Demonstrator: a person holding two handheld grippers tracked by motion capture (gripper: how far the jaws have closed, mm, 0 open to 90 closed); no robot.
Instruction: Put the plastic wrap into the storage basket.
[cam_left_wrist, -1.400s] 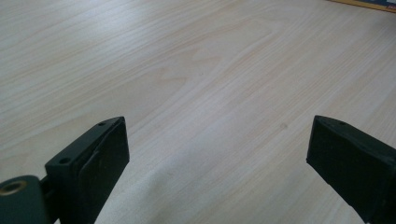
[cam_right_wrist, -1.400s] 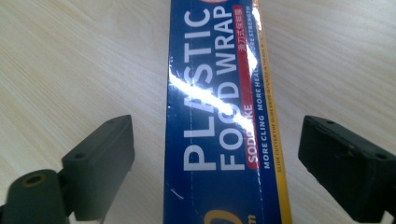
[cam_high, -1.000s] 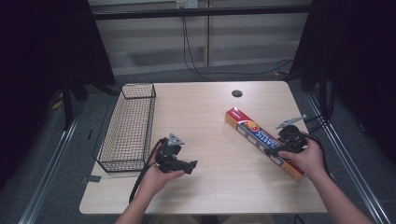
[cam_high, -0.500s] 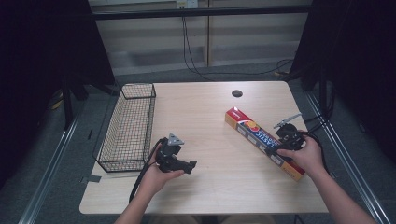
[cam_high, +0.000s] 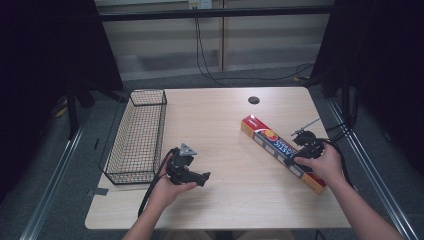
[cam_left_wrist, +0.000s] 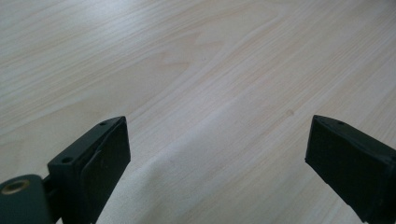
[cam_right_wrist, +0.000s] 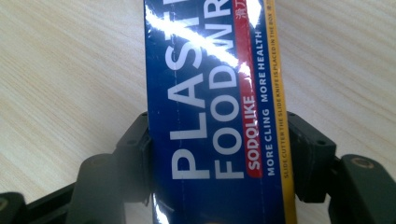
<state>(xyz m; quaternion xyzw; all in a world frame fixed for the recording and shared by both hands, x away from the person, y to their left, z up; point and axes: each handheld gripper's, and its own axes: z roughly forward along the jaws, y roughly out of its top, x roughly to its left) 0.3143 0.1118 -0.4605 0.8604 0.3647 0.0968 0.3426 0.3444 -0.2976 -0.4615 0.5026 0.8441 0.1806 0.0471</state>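
Right jaws: closed against the two long sides of the plastic food wrap box, one black jaw flat on each side, so the grip spans the narrow width rather than the length.
Left jaws: spread wide with nothing between them, bare wood grain of the table showing in the gap.
Right gripper: set across the box toward its near end, the person's hand wrapped around the handle behind it.
Left gripper: held low over the table just right of the wire basket, pointing toward the middle; by my reading it waits there, free to help.
Box position: lying flat on the right half of the table, slanted, its far red end pointing toward the table's centre, well apart from the basket.
Why this grip: a long, light carton pinched off its middle will likely droop at the far end when lifted, so a firm squeeze on the sides makes sense.
Basket: empty, open top, long side parallel to the left table edge, probably the place for the box.
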